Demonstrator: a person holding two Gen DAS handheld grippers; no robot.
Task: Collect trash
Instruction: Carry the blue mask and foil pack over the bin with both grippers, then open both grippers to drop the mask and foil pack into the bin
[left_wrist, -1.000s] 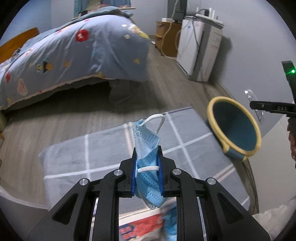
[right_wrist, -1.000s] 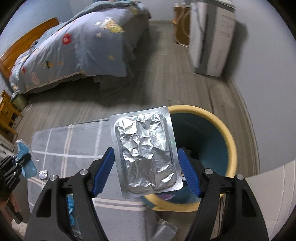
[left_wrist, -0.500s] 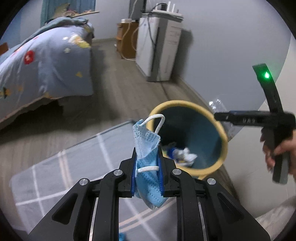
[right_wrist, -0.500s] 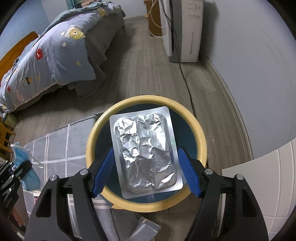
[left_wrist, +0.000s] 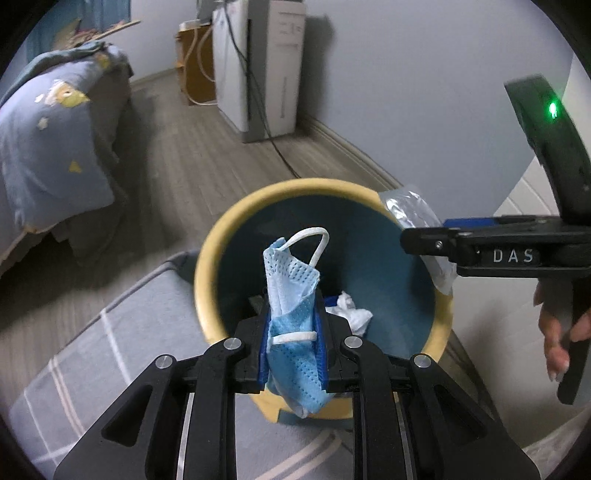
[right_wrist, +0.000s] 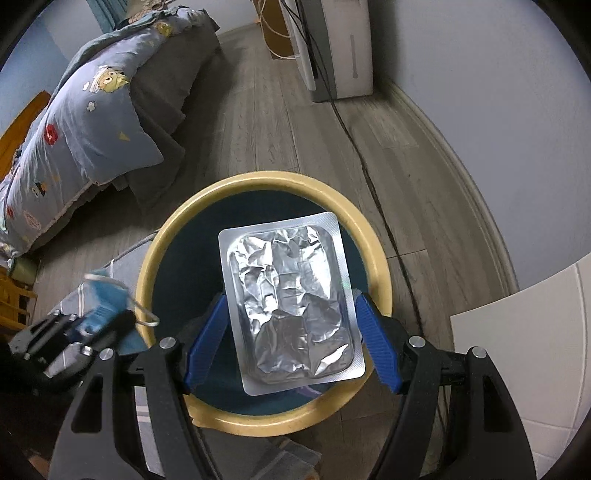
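My left gripper (left_wrist: 293, 332) is shut on a crumpled blue face mask (left_wrist: 291, 295) with a white ear loop, held over the near rim of a round bin (left_wrist: 207, 266) with a yellow rim and dark teal inside. White crumpled paper (left_wrist: 351, 310) lies in the bin. My right gripper (right_wrist: 291, 325) is shut on a silver foil blister pack (right_wrist: 290, 310), held flat right above the bin's (right_wrist: 369, 236) opening. The right gripper (left_wrist: 480, 254) also shows in the left wrist view, over the bin's far right rim. The left gripper (right_wrist: 92, 325) shows blurred in the right wrist view, at the bin's left rim.
The bin stands on a wood floor beside a grey checked rug (left_wrist: 92, 350). A bed with a blue patterned duvet (right_wrist: 85, 129) is at the left. A white appliance (left_wrist: 266, 66) with a black cable (right_wrist: 369, 177) stands by the grey wall. A white panel (right_wrist: 524, 332) is at the right.
Both grippers have moved to the bin. The left gripper swung right with the mask until the bin fills its view. The right gripper came over the bin's opening with the foil pack.
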